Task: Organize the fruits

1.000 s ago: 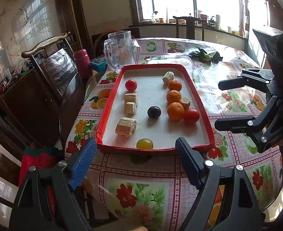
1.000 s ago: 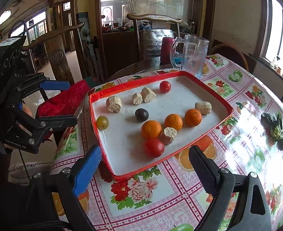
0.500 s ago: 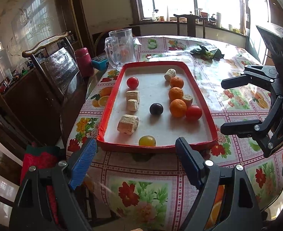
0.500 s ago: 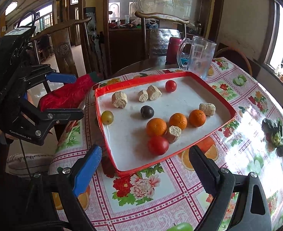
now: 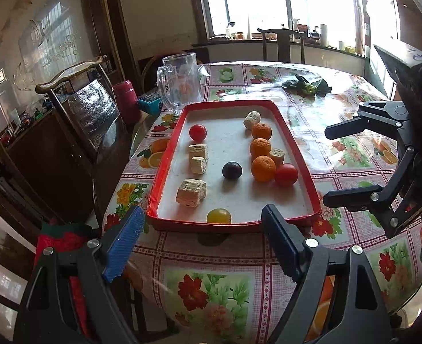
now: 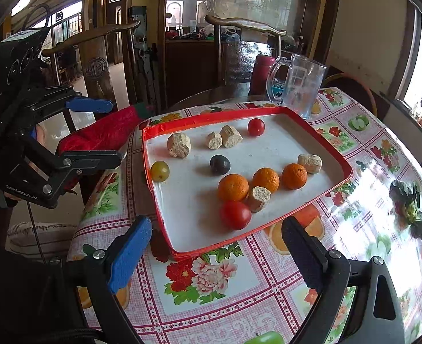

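I have both grippers off the near edge of the table. My left gripper (image 5: 201,226) has its jaws wide apart with nothing between them, and so does my right gripper (image 6: 216,246). The fruit lies in the red tray (image 5: 165,169): three oranges (image 5: 263,168) in a row, two tomatoes (image 5: 286,174), a dark plum (image 5: 232,170), possibly, and a yellow-green fruit (image 5: 218,216) at the near rim.
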Demonstrator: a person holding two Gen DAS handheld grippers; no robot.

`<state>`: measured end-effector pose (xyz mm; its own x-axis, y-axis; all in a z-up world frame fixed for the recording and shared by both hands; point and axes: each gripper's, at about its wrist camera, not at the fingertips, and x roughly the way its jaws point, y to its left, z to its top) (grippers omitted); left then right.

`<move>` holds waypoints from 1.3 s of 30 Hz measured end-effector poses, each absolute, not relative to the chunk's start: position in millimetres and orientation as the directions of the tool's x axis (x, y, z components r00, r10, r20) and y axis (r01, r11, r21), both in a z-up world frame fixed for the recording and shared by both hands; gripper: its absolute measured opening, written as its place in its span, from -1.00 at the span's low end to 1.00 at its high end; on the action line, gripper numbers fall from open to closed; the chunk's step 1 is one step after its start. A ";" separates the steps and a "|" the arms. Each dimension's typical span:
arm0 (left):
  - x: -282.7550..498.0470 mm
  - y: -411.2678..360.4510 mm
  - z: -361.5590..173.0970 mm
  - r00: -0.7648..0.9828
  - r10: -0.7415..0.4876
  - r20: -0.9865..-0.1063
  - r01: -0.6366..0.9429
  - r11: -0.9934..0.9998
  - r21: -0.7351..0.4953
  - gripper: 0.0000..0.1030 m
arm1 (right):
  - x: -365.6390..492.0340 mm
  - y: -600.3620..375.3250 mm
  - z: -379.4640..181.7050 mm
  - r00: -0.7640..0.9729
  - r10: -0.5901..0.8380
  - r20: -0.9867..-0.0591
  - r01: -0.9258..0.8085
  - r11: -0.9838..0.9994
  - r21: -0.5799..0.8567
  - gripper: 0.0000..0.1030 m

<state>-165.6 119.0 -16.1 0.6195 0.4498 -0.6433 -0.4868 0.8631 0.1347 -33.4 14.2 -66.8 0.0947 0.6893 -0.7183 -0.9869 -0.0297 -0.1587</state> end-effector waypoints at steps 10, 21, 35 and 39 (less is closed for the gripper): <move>-166.7 120.2 -18.3 0.615 0.450 -0.648 -0.490 0.861 0.133 0.64 | -34.5 13.9 -66.7 0.091 0.689 -0.719 -0.985 -0.042 -0.166 0.82; -168.0 122.3 -19.6 0.620 0.434 -0.654 -0.490 0.865 0.110 0.64 | -37.0 13.1 -70.2 0.087 0.681 -0.728 -0.985 -0.053 -0.167 0.83; -168.6 123.6 -19.7 0.637 0.421 -0.645 -0.490 0.868 0.082 0.64 | -36.8 12.5 -72.4 0.076 0.678 -0.731 -0.986 -0.058 -0.157 0.83; -169.0 123.3 -20.1 0.640 0.422 -0.643 -0.493 0.866 0.078 0.64 | -37.1 12.3 -75.2 0.076 0.673 -0.736 -0.987 -0.055 -0.152 0.83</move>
